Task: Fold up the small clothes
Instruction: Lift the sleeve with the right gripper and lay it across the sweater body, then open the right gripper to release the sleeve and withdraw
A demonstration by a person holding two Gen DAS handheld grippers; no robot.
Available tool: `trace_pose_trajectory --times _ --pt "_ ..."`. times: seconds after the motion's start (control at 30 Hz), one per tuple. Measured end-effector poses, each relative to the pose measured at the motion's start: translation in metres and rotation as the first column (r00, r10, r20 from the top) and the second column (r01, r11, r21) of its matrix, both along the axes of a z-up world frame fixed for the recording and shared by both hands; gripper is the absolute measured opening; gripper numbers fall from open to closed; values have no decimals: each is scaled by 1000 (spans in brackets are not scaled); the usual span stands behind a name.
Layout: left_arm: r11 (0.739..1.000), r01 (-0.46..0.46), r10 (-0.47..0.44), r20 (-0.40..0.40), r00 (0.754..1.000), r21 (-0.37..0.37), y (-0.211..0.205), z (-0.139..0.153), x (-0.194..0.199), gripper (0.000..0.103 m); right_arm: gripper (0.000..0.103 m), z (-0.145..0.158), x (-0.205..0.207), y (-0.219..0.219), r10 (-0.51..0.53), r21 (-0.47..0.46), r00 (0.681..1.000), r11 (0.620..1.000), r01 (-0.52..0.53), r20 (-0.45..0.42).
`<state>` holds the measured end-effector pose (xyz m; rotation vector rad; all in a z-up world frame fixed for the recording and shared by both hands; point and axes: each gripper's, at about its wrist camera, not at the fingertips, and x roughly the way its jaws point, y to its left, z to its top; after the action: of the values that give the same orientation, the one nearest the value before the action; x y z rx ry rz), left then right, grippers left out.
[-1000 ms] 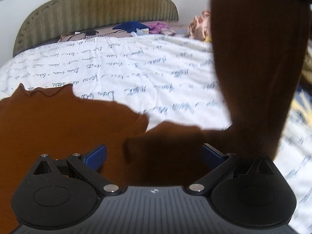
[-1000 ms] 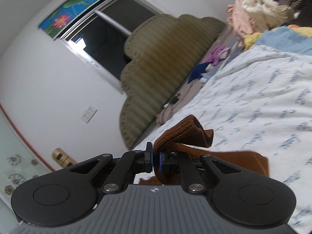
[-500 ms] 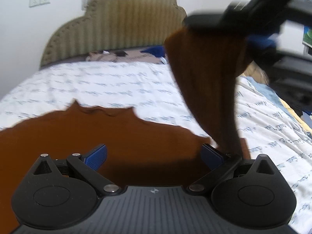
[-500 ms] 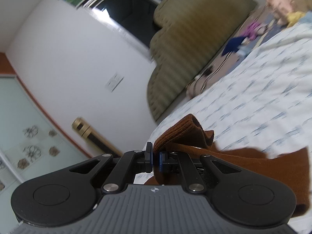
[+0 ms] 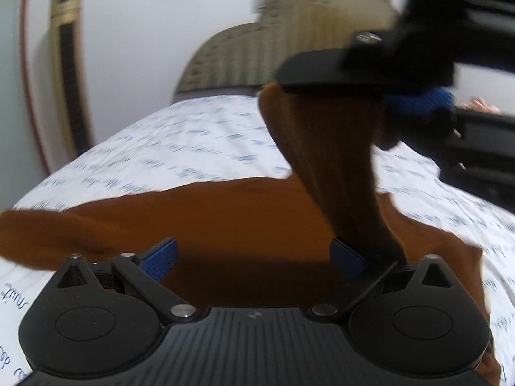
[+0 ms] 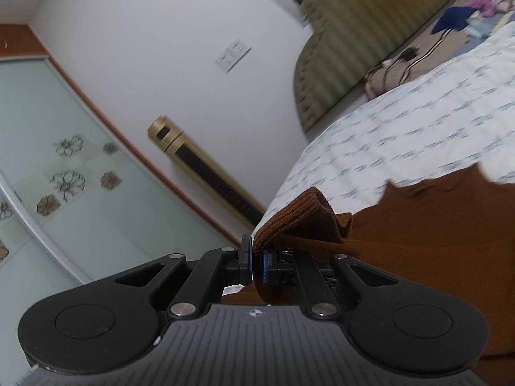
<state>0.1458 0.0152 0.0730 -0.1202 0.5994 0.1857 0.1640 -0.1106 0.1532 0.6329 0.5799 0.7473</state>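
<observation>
A brown knit garment [image 5: 225, 222] lies spread on the white printed bedsheet [image 5: 180, 151]. My left gripper [image 5: 254, 257] is open, low over the garment's near part, its blue pads [image 5: 162, 254] wide apart. My right gripper [image 6: 256, 263] is shut on the garment's ribbed sleeve cuff [image 6: 299, 215]. In the left wrist view the right gripper [image 5: 386, 74] holds that sleeve [image 5: 338, 167] up above the body of the garment, and the sleeve hangs down to my left gripper's right pad.
An olive padded headboard [image 6: 363, 32] stands at the bed's far end, with small clothes [image 6: 457, 21] and a cable beside it. A gold tower fan [image 6: 206, 167] stands by the white wall, left of the bed. A glass sliding door [image 6: 48, 173] is further left.
My right gripper has carried the sleeve leftward across the garment. Both views have swung left, bringing the tower fan and wall into sight. My left gripper stayed open.
</observation>
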Motion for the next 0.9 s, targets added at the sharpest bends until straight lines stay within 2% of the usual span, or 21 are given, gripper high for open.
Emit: trace_pose_trajectory --times 0.13,0.33,0.4,0.57,0.63,0.77,0.83,0.9 --pt "994 -87 81 -73 994 -72 46 -12 4 93 12 -7 15 35 28 -18 999 999 -29 -28" --pt "985 -160 151 -144 978 -57 85 -37 -1 94 12 -48 41 77 23 -78 992 996 -33 -126" --pt "982 -174 160 -167 973 -73 95 -45 -3 94 12 -62 47 88 23 -101 987 994 -39 -157" --pt "984 -164 152 -150 977 -69 98 -47 -12 94 12 -91 54 108 11 -145 978 989 -42 -208" --pt "987 -153 145 -151 978 -46 95 -47 -15 94 12 -99 55 112 17 -150 974 987 -52 -227" --pt "987 -151 142 -144 979 -55 100 -48 -20 94 19 -106 53 118 20 -170 972 984 -61 -236" --pt "985 -146 133 -130 983 -94 104 -47 -34 94 32 -108 52 120 28 -169 968 983 -73 -249" --pt "982 -140 125 -119 985 -125 108 -44 -42 94 36 -109 52 123 44 -164 966 983 -88 -256"
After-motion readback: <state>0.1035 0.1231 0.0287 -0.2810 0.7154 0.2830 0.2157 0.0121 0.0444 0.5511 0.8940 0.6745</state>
